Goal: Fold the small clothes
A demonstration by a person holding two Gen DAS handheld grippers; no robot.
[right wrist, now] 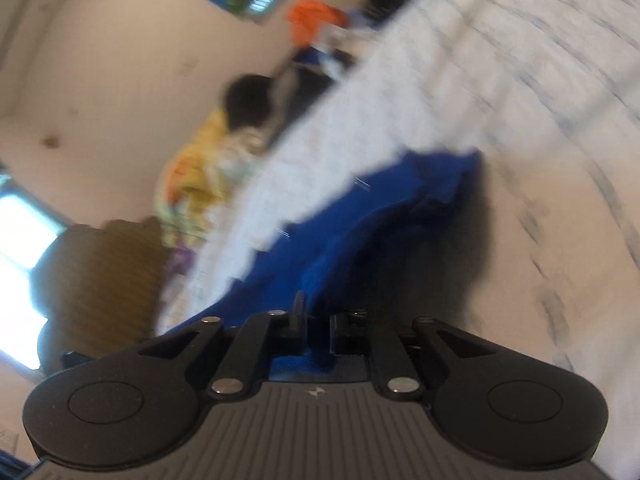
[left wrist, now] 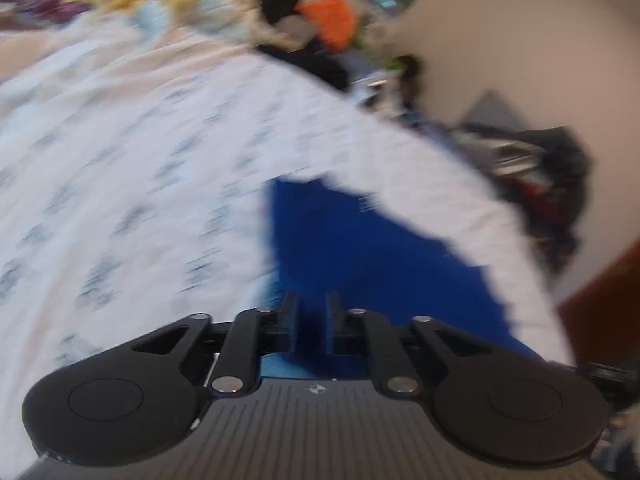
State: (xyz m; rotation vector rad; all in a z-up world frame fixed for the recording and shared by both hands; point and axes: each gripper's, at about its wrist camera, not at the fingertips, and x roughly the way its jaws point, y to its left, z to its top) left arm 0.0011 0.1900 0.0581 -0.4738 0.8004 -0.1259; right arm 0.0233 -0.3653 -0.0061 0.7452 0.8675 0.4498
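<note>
Left tongs and right tongs each stand clenched on an edge of the blue garment, judged so the cloth spans both for folding. It trails over the bed.

Black claw with silver screws on ribbed grey housing.

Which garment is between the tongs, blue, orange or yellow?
The blue garment, spread on the white sheet and clamped by both tongs; the orange and yellow ones lie far off.

Blue garment in left claw
</note>
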